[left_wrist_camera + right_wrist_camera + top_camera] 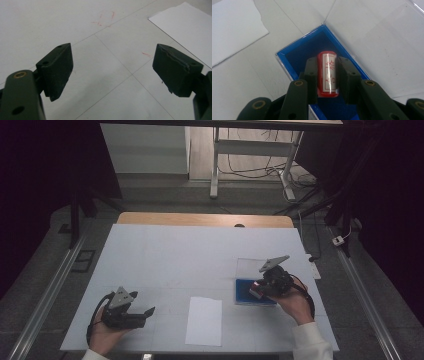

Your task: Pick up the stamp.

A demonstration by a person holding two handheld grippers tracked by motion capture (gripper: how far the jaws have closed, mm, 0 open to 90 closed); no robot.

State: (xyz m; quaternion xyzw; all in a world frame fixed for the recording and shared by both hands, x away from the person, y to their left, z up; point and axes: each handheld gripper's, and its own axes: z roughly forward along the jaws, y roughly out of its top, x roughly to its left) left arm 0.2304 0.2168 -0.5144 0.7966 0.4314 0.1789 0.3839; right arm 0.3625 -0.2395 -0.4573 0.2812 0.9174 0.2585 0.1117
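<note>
Paper sheet [204, 320] nr blue box [246, 292]

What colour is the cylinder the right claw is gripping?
Red, with a white label bearing red characters; the cylinder shows best in the right gripper view.

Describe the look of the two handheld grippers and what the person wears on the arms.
Both the left gripper and the right gripper are black, each topped by a grey three-cornered plate, with a dark cable looping back by the hand. Their jaws end in blocky dark pads on arms with brass-ringed holes. The sleeve at the right wrist is white.
</note>
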